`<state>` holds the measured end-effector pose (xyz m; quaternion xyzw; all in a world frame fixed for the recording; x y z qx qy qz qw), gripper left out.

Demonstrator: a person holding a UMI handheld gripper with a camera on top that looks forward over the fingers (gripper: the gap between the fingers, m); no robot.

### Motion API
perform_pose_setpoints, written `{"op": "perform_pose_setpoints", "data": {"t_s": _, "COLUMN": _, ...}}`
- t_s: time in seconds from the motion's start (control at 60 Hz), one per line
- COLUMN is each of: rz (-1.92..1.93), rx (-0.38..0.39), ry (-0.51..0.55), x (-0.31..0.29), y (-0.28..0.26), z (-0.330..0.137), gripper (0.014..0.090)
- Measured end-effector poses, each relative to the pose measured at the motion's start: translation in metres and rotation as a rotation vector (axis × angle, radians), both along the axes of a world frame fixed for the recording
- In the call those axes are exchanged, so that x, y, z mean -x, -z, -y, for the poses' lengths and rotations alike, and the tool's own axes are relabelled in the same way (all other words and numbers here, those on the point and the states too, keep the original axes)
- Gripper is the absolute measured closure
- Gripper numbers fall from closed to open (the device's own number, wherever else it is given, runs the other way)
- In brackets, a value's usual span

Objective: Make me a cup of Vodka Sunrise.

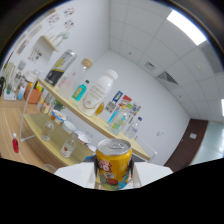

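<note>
— What sort of place is this?

— It looks like an office-type room set up as a drinks station. The ceiling (150, 35) is made of square white panels with a flat light panel (186, 26) set into it, and there is an air vent (167, 77) in it.

— And the drinks part?

— A two-level wooden shelf (75, 102) carries bottles: a white bottle (101, 90), a clear one with a cork-coloured cap (80, 75), a small blue-labelled bottle (80, 91). Glasses (48, 131) stand on the lower level.

— Anything else?

— Papers (67, 17) are stuck on the plain white wall, and a dark door (186, 142) stands in the far corner.
</note>
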<state>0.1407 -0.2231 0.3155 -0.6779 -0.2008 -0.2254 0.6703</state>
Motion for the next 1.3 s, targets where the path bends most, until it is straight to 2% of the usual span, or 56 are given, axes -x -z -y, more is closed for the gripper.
{"op": "perform_pose_setpoints", "data": {"t_s": 0.1, "rz": -0.279, "rx": -0.022, "ry": 0.017, "x": -0.041, "y": 0.000, "z": 0.006, "gripper": 0.0530}}
{"op": "perform_pose_setpoints", "data": {"t_s": 0.217, "rz": -0.440, "rx": -0.009, "ry": 0.025, "x": -0.080, "y": 0.031, "z": 0.003, "gripper": 0.0532}}
{"op": "perform_pose_setpoints", "data": {"t_s": 0.433, "rz": -0.604, "rx": 0.123, "ry": 0.054, "x": -0.123, "y": 0.130, "z": -0.008, "gripper": 0.0532}}
{"op": "perform_pose_setpoints", "data": {"t_s": 0.7, "rz": -0.669, "rx": 0.289, "ry": 0.080, "x": -0.132, "y": 0.230, "z": -0.015, "gripper": 0.0532}}
{"op": "perform_pose_setpoints", "data": {"t_s": 0.933, "rz": -0.674, "rx": 0.374, "ry": 0.104, "x": -0.132, "y": 0.264, "z": -0.010, "gripper": 0.0523}}
{"op": "perform_pose_setpoints", "data": {"t_s": 1.117, "rz": -0.670, "rx": 0.397, "ry": 0.102, "x": -0.131, "y": 0.268, "z": 0.000, "gripper": 0.0515}}
{"op": "perform_pose_setpoints", "data": {"t_s": 1.3, "rz": -0.653, "rx": 0.422, "ry": 0.154, "x": -0.133, "y": 0.273, "z": 0.012, "gripper": 0.0509}}
